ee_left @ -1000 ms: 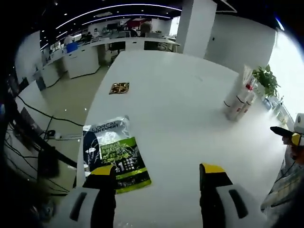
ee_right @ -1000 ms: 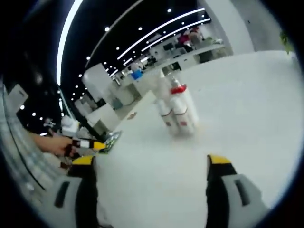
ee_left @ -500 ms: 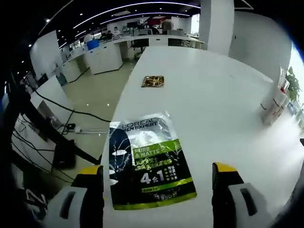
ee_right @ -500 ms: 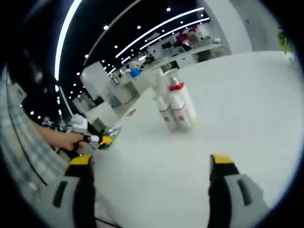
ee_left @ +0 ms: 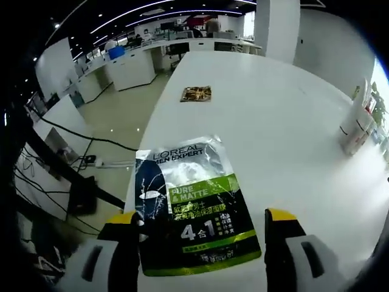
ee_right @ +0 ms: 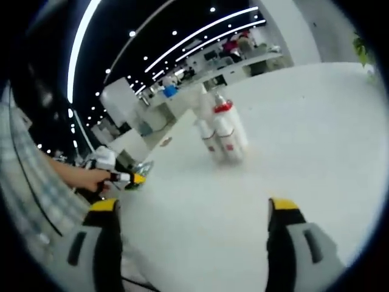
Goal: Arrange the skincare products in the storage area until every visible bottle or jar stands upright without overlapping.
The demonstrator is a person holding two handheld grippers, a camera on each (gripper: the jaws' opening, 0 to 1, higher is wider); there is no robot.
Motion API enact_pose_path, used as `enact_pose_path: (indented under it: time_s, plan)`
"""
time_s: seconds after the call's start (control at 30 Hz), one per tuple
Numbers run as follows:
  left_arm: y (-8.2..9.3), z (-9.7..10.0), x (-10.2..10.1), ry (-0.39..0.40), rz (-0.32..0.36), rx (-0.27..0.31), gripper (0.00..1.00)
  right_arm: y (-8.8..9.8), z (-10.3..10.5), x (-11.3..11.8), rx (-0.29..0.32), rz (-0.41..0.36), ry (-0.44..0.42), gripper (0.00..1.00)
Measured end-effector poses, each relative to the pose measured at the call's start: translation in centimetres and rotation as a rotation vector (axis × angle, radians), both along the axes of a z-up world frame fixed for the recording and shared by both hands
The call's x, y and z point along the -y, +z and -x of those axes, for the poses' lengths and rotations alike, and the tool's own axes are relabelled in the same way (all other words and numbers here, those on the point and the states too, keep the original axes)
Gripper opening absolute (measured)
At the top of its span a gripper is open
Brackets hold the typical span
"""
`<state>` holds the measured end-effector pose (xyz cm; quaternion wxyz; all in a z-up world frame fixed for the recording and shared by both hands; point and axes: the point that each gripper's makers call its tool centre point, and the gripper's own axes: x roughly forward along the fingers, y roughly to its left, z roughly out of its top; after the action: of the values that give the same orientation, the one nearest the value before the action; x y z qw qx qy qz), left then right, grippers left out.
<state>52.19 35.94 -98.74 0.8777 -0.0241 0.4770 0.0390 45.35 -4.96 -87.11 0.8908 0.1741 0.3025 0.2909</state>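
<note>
A flat L'Oreal Men Expert pouch (ee_left: 193,204), black, silver and green, lies on the white table (ee_left: 273,115) near its left edge. My left gripper (ee_left: 200,222) is open, its yellow-tipped jaws on either side of the pouch's near end. White bottles with red caps (ee_right: 221,132) stand wrapped together in clear film at mid table; the same pack (ee_left: 357,125) is at the right edge of the left gripper view. My right gripper (ee_right: 193,210) is open over bare table, well short of the bottles. The left gripper (ee_right: 124,178), held by a hand, appears at the left.
A small brown sachet (ee_left: 196,93) lies farther along the table. A green plant (ee_left: 380,103) stands behind the bottle pack. Cables and the floor (ee_left: 115,121) lie left of the table edge. Office desks (ee_left: 140,61) stand beyond.
The left gripper's camera has moved slightly nearer the pouch, which sits lower and larger between the jaws. The right gripper view has barely shifted.
</note>
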Motion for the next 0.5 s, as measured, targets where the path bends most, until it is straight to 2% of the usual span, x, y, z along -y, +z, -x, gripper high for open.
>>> enact_pose_path:
  time_s: [0.03,0.07,0.1,0.33,0.5]
  plan:
    - [-0.4,0.3,-0.1,0.013,0.011,-0.027,0.86,0.0,-0.2,0.0,0.0,0.003,0.001,0.98]
    - [-0.5,0.4,-0.3,0.011,0.011,-0.029,0.86,-0.1,-0.2,-0.1,-0.004,0.001,0.002,0.98]
    - [-0.3,0.1,-0.2,0.034,0.031,-0.012,0.86,-0.1,-0.3,-0.2,-0.012,-0.005,0.003,0.98]
    - [0.0,-0.5,0.2,0.009,0.036,-0.003,0.85,-0.4,-0.1,-0.5,-0.023,-0.003,0.012,0.97]
    - [0.2,-1.0,0.7,-0.021,0.044,0.013,0.79,-0.7,0.2,-0.4,-0.03,0.003,0.013,0.95]
